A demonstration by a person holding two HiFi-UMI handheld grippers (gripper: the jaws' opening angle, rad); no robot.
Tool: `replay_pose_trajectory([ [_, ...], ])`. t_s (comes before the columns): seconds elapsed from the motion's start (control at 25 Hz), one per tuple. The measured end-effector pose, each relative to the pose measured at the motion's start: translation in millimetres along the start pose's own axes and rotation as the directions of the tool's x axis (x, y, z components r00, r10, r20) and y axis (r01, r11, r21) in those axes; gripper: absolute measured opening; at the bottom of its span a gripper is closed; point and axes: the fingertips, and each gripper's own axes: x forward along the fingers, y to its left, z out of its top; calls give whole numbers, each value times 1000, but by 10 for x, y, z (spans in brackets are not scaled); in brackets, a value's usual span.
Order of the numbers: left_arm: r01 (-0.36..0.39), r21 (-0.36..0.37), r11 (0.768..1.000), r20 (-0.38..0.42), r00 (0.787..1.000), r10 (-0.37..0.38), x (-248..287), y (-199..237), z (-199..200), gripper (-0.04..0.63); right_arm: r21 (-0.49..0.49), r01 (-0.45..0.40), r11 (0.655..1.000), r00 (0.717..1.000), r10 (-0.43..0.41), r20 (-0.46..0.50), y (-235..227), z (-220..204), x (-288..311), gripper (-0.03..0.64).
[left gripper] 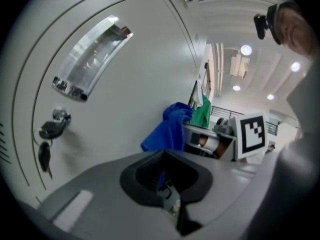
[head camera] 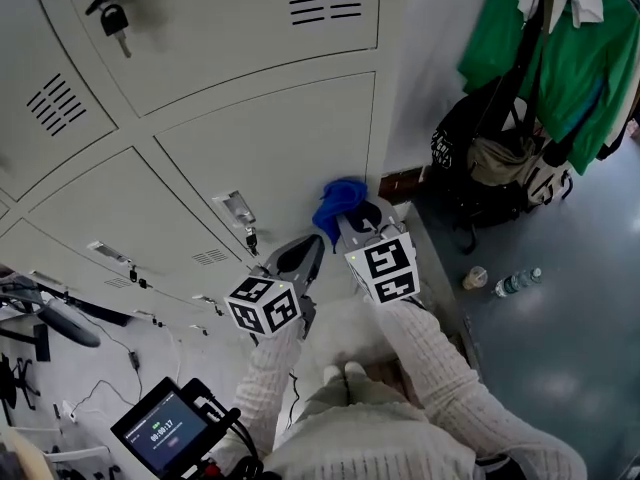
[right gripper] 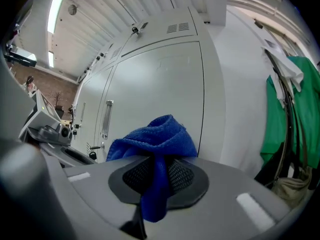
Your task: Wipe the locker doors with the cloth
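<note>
blue cloth (right gripper: 159,134): nubby terry | locker doors (head camera: 270,138): smooth painted metal

Head view looks down; gripper views near lockers (head camera: 270,138), share cloth (head camera: 338,200).

Blue cloth (right gripper: 160,134), pale grey locker doors (head camera: 270,138), green hanging garments (head camera: 490,38).

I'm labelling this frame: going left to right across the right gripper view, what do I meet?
Ceiling strip light → locker door handle → blue cloth → green garment hanging by the wall.
</note>
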Motion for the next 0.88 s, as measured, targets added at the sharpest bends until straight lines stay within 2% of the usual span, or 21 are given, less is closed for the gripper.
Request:
replay_pose_trajectory([
  [0.16,5,-27,1000,-62,998,-6,14,21,-317,6,35,-8,999,999,10,-43,37,-232,43,54],
  [0.28,-5,-58,998,-77,997,0,22,65,-461,6,55,-8,998,997,12,-79,65,-414,80,54],
  [0.52,-16,-88,996,-79,997,9,-2,127,-548,6,104,-24,994,985,42,-170,181,-769,152,54],
  [0.88,-21,-132,991,-76,997,11,21,184,-591,6,131,-45,990,972,74,-222,239,-1010,207,54],
])
